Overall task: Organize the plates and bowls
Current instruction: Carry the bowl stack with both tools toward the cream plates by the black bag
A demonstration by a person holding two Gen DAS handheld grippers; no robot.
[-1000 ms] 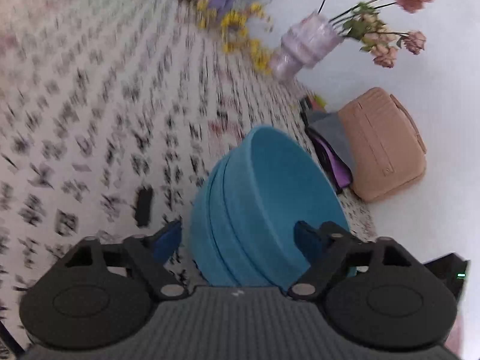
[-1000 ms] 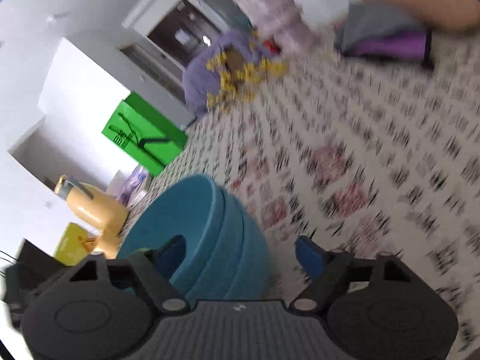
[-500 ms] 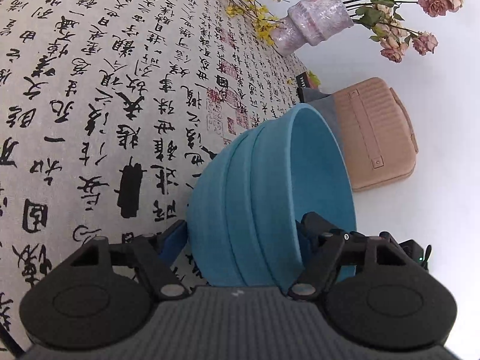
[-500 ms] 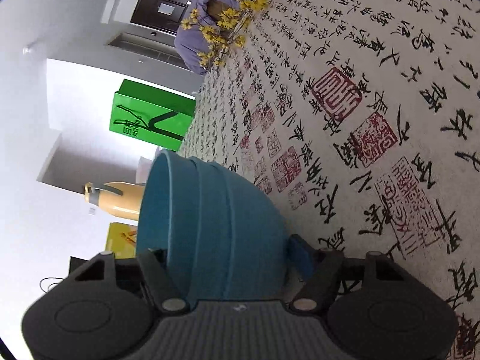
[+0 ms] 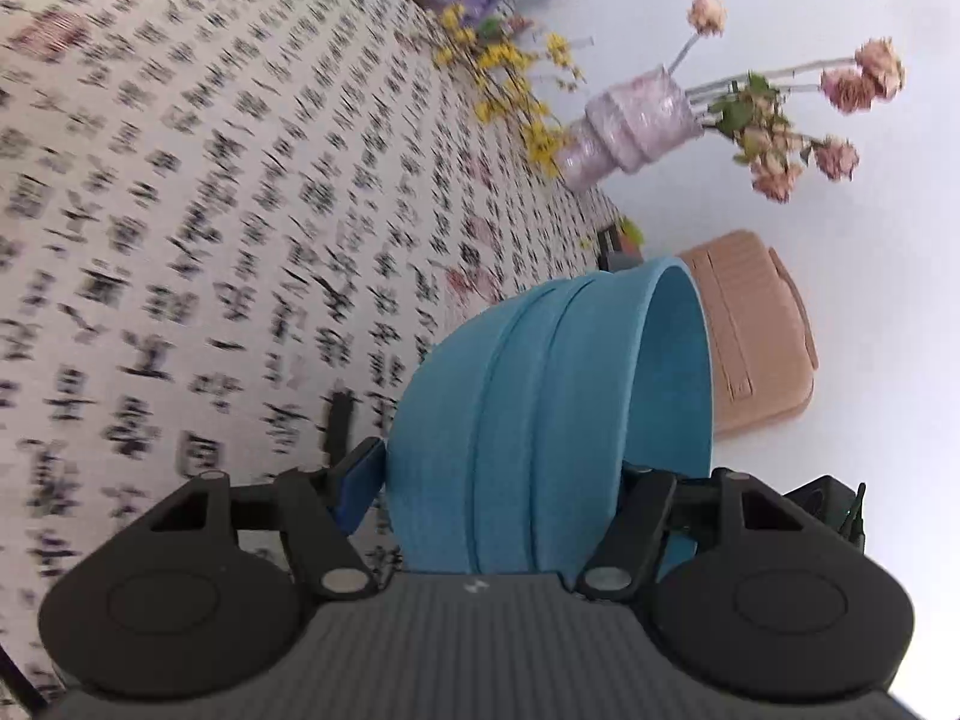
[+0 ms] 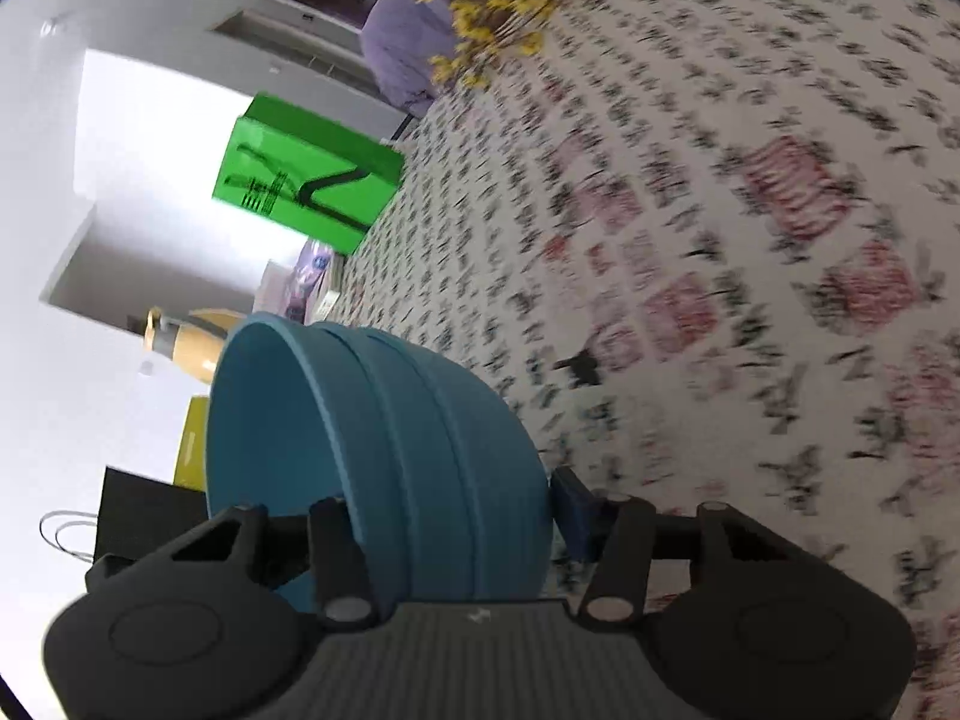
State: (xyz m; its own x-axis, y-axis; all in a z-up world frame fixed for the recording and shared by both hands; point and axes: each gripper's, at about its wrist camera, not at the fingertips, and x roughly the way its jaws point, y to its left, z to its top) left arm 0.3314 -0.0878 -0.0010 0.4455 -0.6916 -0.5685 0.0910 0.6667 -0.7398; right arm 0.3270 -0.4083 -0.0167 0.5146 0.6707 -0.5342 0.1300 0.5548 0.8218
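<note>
Left gripper (image 5: 498,489): jaws closing, straddling the wall of the blue bowl stack (image 5: 540,396); left pad touching the outer wall, the other finger sitting inside the rim.
Right gripper (image 6: 447,513): jaws closing across the stack's (image 6: 408,444) opposite wall, one finger inside, blue pad against the outside.
Bowls: nested, tipping on edge above the calligraphy tablecloth (image 5: 198,228).
Beyond, left view: tan case (image 5: 756,342), glittery vase (image 5: 630,132) holding dried roses, yellow sprigs (image 5: 510,78).
Beyond, right view: green bag (image 6: 306,180).
</note>
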